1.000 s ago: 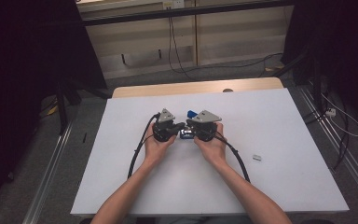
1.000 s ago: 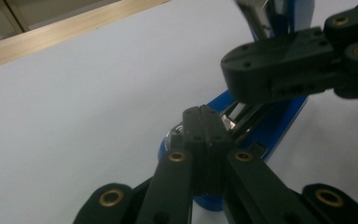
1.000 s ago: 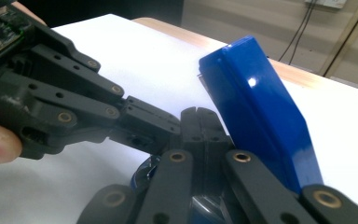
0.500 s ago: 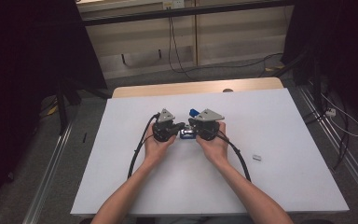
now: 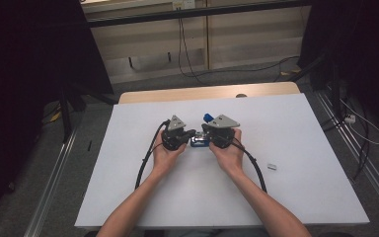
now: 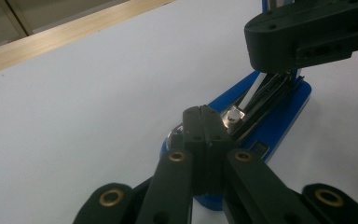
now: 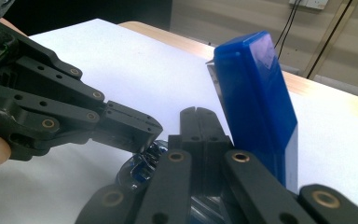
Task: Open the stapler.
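A blue stapler (image 5: 198, 141) lies open at the middle of the white table (image 5: 128, 197), between my two grippers. Its blue top arm (image 7: 256, 93) stands raised, tilted up beside my right gripper (image 7: 196, 112), whose jaws are pressed together. The metal staple channel (image 6: 261, 98) and blue base (image 6: 284, 116) lie exposed. My left gripper (image 6: 203, 112) is shut, its tips resting over the rear end of the base. In the high view the left gripper (image 5: 192, 133) and right gripper (image 5: 205, 129) meet tip to tip over the stapler.
A small metal strip (image 5: 273, 166) lies on the table to the right of the person's right forearm. Black cables (image 5: 145, 158) trail from both grippers towards the near edge. A wooden edge (image 5: 207, 92) borders the table's far side.
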Demonstrator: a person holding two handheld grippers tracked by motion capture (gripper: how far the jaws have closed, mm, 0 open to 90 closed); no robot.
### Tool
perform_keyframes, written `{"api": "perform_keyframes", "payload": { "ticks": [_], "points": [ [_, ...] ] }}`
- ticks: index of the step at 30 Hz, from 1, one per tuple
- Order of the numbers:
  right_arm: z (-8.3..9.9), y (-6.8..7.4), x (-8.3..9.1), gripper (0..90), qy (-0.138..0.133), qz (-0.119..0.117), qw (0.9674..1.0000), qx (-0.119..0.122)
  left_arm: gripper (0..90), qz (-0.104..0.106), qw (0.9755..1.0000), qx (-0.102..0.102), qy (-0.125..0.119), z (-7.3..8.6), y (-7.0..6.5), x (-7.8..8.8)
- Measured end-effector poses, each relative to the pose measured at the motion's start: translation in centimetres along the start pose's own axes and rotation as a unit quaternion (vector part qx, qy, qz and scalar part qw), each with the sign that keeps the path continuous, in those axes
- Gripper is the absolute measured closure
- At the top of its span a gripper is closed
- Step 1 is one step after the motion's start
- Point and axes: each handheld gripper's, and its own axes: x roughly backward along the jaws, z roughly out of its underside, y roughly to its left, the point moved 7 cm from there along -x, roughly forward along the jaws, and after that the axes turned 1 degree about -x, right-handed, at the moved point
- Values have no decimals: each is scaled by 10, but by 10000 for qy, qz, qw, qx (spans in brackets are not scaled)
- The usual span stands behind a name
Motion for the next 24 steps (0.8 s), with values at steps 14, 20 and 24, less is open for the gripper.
{"api": "perform_keyframes", "payload": {
  "ticks": [14, 20, 24],
  "points": [
    [-3, -11, 7, 900, -60, 204, 9998, -19, 900, 20, 10000, 50, -21, 0, 0, 0],
    [-4, -13, 9, 900, -89, 217, 9997, -38, 900, 18, 10000, 38, -16, 0, 0, 0],
    [-4, -13, 9, 900, -79, 231, 9997, -17, 900, 20, 10000, 45, -15, 0, 0, 0]
  ]
}}
